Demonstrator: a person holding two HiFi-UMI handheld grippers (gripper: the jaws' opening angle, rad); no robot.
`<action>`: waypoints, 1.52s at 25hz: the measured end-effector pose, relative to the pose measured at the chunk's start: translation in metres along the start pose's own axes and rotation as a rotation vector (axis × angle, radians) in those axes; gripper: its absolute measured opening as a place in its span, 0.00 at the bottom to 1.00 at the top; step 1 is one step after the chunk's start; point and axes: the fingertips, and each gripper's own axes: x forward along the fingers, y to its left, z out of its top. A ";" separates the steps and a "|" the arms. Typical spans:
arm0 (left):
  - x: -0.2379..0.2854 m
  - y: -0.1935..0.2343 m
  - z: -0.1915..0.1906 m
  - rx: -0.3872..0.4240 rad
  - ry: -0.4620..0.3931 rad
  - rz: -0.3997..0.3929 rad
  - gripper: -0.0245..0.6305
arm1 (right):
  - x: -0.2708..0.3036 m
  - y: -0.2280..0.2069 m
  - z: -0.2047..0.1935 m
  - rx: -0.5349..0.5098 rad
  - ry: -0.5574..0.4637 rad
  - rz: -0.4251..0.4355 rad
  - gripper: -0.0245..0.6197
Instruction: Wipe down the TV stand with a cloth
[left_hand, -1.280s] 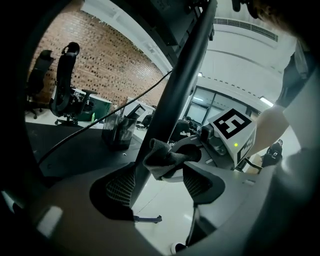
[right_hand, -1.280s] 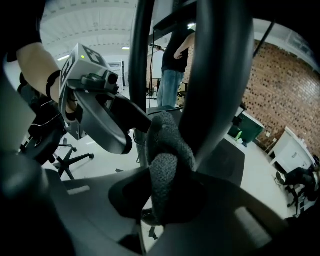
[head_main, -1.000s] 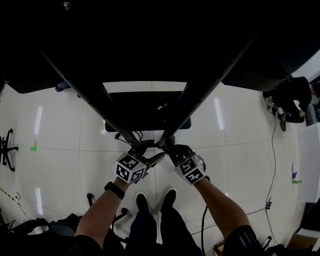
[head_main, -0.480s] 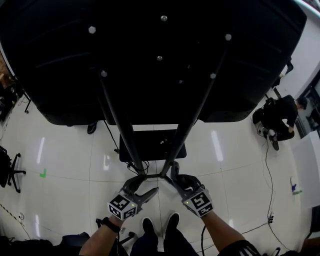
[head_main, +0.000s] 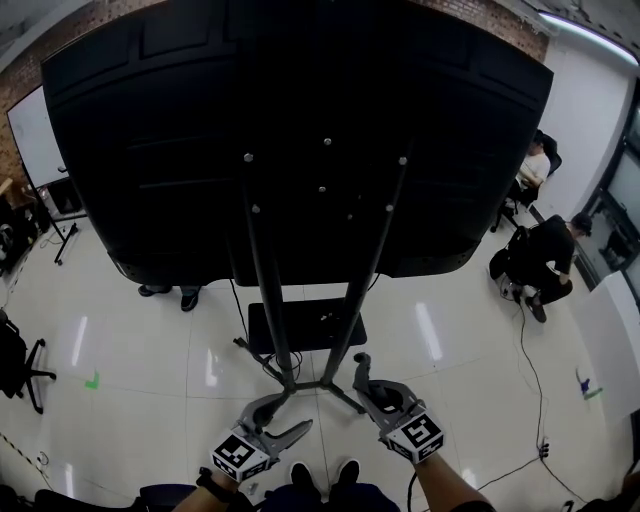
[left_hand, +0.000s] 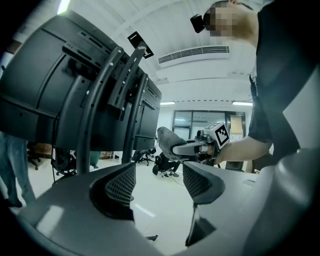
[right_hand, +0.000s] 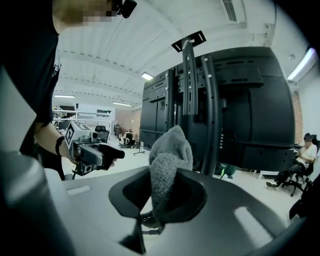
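Note:
The TV stand's two black poles (head_main: 268, 300) rise from a dark base shelf (head_main: 305, 325) to the back of a large black TV (head_main: 300, 130). In the head view both grippers sit low, just short of the stand's floor legs. My left gripper (head_main: 288, 413) is open with nothing between its jaws (left_hand: 159, 185). My right gripper (head_main: 362, 368) is shut on a grey fuzzy cloth (right_hand: 167, 165), which sticks up past its jaws (right_hand: 165, 200) towards the poles (right_hand: 200, 110). The left gripper view shows that cloth (left_hand: 167, 140) off to the right.
Two people (head_main: 540, 255) sit at the far right. Someone's feet (head_main: 165, 292) show behind the TV. An office chair (head_main: 15, 360) stands at the left and a whiteboard (head_main: 35, 140) farther back. A cable (head_main: 525, 360) trails over the white floor. My shoes (head_main: 325, 472) are below.
The head view has tilted up, so the whole TV back now shows. Both grippers have dropped lower in the frame and drawn back from the foot of the poles.

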 end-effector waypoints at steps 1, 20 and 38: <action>-0.005 -0.004 0.003 0.003 -0.002 0.006 0.52 | -0.007 0.004 0.004 0.003 -0.007 -0.005 0.11; -0.041 -0.126 0.067 -0.084 -0.138 0.164 0.52 | -0.137 0.076 0.023 0.089 -0.125 0.133 0.11; -0.086 -0.181 0.085 -0.022 -0.177 0.189 0.52 | -0.187 0.116 0.027 0.170 -0.142 0.185 0.11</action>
